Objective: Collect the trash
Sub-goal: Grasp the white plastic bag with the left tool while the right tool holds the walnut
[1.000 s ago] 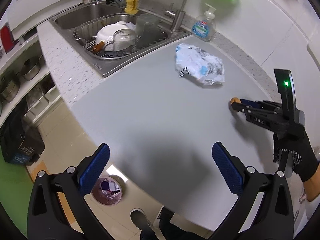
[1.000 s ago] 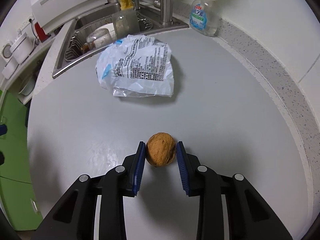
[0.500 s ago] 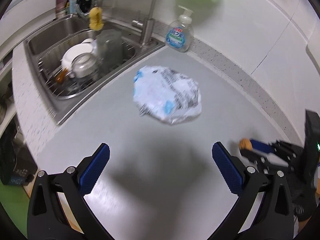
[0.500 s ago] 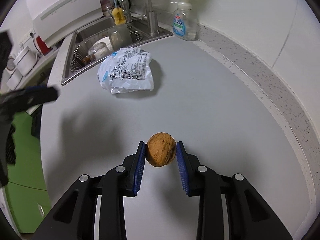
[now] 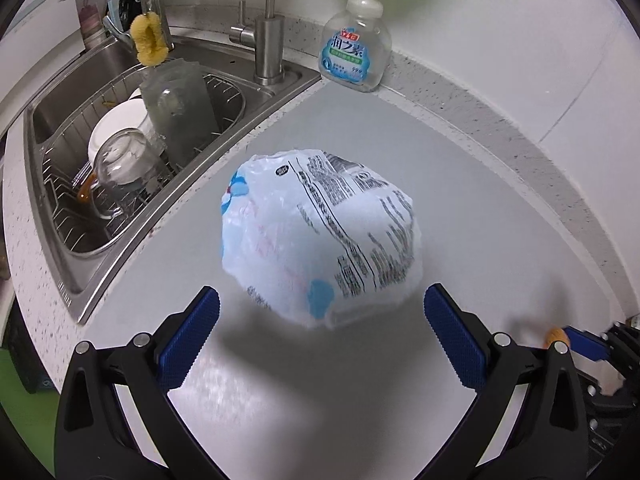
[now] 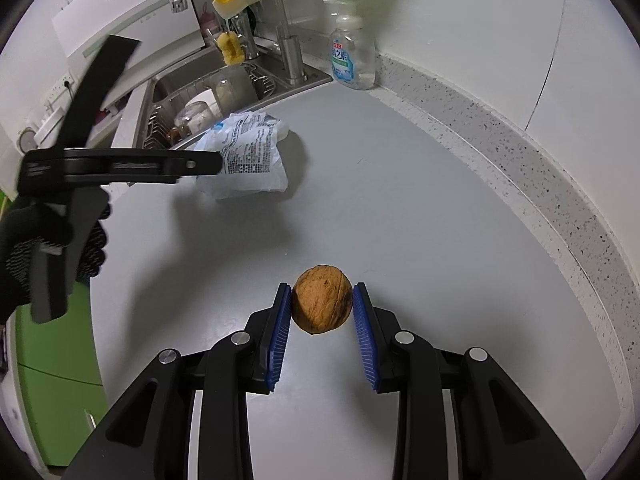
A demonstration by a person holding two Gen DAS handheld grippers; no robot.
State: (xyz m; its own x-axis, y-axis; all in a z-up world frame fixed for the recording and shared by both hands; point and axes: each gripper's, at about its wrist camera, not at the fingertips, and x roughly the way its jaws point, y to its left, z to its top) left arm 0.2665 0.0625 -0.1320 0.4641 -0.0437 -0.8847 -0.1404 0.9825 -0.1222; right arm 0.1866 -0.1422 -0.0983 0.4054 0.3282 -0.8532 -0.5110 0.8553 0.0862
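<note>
At the left of the right wrist view, a black-gloved hand [image 6: 48,240] holds the left gripper [image 6: 208,162] level over the counter, its tip reaching the crumpled plastic wrapper [image 6: 248,160] at centre left of the frame. In the left wrist view that gripper [image 5: 320,320] has its jaws spread wide, and the wrapper [image 5: 320,236] fills the middle of the frame just ahead of the blue pads [image 5: 188,340], not between them. The right gripper [image 6: 322,308] is closed on a brown walnut [image 6: 322,304] at lower centre, and whether the nut touches the grey countertop [image 6: 400,200] cannot be told. A steel sink [image 5: 80,240] with dishes lies at upper left, a soap bottle [image 5: 356,56] against the white wall at upper centre.
</note>
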